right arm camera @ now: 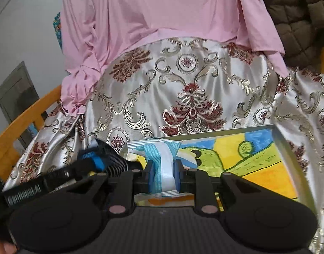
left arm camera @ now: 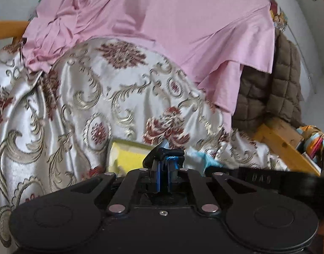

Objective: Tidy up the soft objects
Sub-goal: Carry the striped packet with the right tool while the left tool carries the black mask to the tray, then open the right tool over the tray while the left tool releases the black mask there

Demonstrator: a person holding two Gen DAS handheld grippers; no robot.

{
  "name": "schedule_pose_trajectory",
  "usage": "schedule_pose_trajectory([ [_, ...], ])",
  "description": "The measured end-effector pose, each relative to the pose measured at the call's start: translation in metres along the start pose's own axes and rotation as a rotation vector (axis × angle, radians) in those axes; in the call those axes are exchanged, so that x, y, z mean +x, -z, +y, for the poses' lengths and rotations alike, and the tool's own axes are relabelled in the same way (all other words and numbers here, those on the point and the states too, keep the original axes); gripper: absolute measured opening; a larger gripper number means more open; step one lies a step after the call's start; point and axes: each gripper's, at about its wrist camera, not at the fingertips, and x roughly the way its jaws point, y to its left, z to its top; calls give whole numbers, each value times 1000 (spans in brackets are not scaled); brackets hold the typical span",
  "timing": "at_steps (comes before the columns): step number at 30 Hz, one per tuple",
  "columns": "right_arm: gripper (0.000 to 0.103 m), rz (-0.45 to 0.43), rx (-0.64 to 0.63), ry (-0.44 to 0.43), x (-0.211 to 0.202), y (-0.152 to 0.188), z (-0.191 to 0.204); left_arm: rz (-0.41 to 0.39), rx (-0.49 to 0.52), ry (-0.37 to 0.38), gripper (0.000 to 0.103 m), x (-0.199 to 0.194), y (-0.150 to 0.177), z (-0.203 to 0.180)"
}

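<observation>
A white satin cloth with gold scrolls and dark red flowers (left arm camera: 102, 89) (right arm camera: 183, 89) is draped over a mound. A pink cloth (left arm camera: 172, 19) (right arm camera: 162, 10) lies over its top. My right gripper (right arm camera: 164, 169) is shut on a light blue and white pouch (right arm camera: 165, 165), held over a tray with a painted yellow, green and blue picture (right arm camera: 257, 158). My left gripper (left arm camera: 165, 158) has its jaws together just in front of the satin cloth, beside a yellow surface (left arm camera: 128, 156). It also shows at the left of the right wrist view (right arm camera: 98, 156).
A brown quilted jacket (left arm camera: 274, 89) (right arm camera: 299, 17) hangs at the right over a wooden rail (left arm camera: 282, 146). Another wooden rail (right arm camera: 24, 122) runs at the left. White wall stands behind. Colourful fabric (left arm camera: 314, 144) sits at the far right.
</observation>
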Motion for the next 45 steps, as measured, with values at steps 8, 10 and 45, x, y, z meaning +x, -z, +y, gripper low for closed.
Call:
schedule_pose_trajectory([
  [8, 22, 23, 18, 25, 25, 0, 5, 64, 76, -70, 6, 14, 15, 3],
  [10, 22, 22, 15, 32, 27, 0, 6, 72, 110, -85, 6, 17, 18, 1],
  [45, 49, 53, 81, 57, 39, 7, -16, 140, 174, -130, 42, 30, 29, -8],
])
